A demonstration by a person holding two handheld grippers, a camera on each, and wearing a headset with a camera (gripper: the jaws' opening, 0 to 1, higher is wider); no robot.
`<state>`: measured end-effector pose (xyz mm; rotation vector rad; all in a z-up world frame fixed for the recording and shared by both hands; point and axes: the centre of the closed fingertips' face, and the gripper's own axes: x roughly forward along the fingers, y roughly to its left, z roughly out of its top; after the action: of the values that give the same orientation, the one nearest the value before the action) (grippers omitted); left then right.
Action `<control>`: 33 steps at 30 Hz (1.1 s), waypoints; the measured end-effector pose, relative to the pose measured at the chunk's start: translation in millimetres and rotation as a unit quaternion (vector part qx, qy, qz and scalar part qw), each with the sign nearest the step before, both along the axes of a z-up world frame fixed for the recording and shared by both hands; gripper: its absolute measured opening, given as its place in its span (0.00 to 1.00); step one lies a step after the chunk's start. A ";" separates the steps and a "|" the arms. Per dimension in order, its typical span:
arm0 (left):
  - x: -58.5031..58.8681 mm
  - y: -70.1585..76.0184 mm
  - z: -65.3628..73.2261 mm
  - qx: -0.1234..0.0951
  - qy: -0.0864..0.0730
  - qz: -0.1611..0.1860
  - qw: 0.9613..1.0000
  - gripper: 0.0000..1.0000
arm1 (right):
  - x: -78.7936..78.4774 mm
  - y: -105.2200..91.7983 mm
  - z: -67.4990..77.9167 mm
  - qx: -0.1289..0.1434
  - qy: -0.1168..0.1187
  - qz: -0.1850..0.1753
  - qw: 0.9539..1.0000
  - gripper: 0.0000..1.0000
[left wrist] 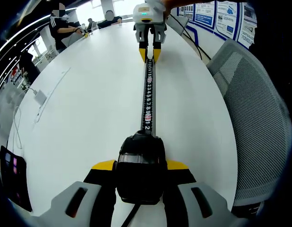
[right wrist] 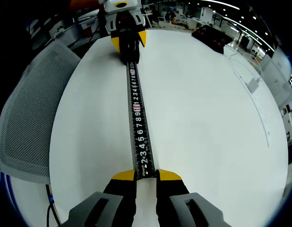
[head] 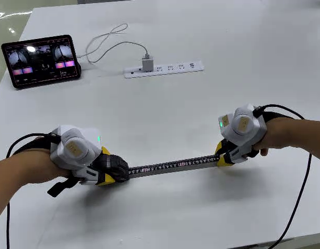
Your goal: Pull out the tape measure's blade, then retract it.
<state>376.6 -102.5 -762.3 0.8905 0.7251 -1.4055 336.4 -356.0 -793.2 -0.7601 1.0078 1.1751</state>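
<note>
A tape measure [head: 115,167] lies stretched across a white table [head: 211,36]. Its black case is clamped between the yellow-tipped jaws of the left gripper [head: 110,175], and the end of its blade [head: 175,166] is pinched in the closed jaws of the right gripper [head: 224,157]. The blade runs straight and low over the tabletop between the two, near the person's edge. Well apart from it, toward the far side, a tablet [head: 41,60] with a lit screen sits at the left. A power strip [head: 165,68] lies near the middle, with a charger [head: 148,64] plugged in and a looping cable [head: 105,41] trailing off. The left gripper view looks over the case and down the blade to the other gripper, taking in a grey mesh chair [left wrist: 259,118] beside the table edge and people [left wrist: 65,26] at the far end. The right gripper view brings the blade's printed numerals close, counting up from the jaws.
</note>
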 end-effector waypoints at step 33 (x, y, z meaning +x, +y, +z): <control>-2.1 3.1 -0.7 0.028 -0.003 -0.029 0.999 0.33 | -9.7 2.5 -0.3 -0.001 0.004 -0.006 1.000 0.12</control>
<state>374.5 -99.4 -763.0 0.9650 0.7426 -1.4395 326.8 -353.5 -793.5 -0.7498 1.0192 1.1676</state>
